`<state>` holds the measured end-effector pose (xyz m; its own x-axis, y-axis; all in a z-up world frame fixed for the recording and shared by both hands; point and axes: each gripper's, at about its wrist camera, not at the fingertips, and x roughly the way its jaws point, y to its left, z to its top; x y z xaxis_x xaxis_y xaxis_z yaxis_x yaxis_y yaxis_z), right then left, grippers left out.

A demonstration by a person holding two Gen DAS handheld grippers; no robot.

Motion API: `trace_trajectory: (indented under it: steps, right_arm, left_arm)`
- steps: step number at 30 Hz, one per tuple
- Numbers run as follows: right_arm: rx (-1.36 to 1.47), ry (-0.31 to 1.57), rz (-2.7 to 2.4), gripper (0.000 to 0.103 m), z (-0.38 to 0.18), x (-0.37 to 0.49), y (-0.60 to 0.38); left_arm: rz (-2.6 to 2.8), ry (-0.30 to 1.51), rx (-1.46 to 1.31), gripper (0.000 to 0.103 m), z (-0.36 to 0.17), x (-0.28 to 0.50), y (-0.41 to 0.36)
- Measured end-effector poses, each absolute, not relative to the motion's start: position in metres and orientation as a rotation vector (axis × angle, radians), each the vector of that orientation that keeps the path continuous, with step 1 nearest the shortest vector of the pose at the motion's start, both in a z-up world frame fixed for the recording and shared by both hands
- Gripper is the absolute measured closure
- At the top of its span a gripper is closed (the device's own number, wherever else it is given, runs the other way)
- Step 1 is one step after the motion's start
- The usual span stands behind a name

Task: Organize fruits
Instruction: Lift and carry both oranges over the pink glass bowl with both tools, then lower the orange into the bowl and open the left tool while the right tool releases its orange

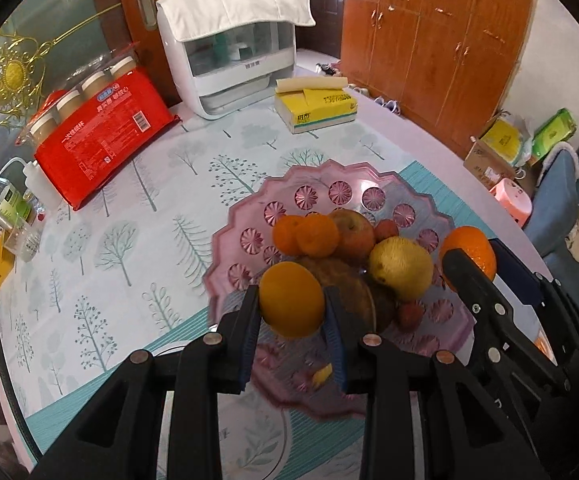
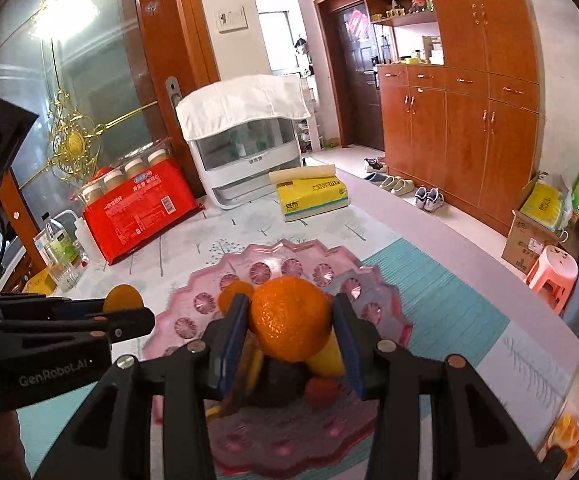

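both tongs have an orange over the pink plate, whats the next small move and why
Probably lower the left tongs and set their orange on a bare part of the pink plate behind the pile. Both tongs grip fruit above the plate; the right tongs hold the other orange, and the middle is already heaped.

A smooth orange (image 1: 292, 300) is held up in the air over the near edge of the pink plate (image 1: 341, 192), and a bumpy, brighter orange (image 2: 289, 320) is held up over the plate too. The see-through pink plate has a wavy rim and flower shapes, and it sits on the bench. On it lie two small oranges (image 1: 305, 234), a reddish apple (image 1: 355, 232), a yellow fruit (image 1: 401, 268), a brown fruit (image 1: 349, 284) and small red fruits (image 1: 409, 314).
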<state>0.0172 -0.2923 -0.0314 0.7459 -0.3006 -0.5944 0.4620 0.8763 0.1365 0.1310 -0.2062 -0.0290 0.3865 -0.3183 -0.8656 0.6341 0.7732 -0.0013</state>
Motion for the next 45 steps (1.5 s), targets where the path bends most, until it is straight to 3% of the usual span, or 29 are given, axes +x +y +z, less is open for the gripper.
trace_trajectory:
  steps: [28,31,36,41,45]
  right_arm:
    - [0.207,0.800,-0.279,0.056,-0.078,0.049,-0.351]
    - [0.183,0.801,-0.261,0.053,-0.078,0.050,-0.350]
    - [0.163,0.792,-0.270,0.046,-0.076,0.049,-0.354]
    - [0.156,0.753,-0.263,0.041,-0.069,0.045,-0.359]
    - [0.153,0.732,-0.258,0.037,-0.064,0.042,-0.362]
  left_arm:
    - [-0.429,1.144,0.497,0.072,-0.080,0.135,-0.271]
    - [-0.407,1.150,0.507,0.065,-0.081,0.136,-0.271]
    - [-0.357,1.158,0.499,0.040,-0.079,0.139,-0.266]
    - [-0.322,1.177,0.485,0.030,-0.078,0.142,-0.262]
    - [-0.305,1.187,0.503,0.029,-0.082,0.138,-0.262]
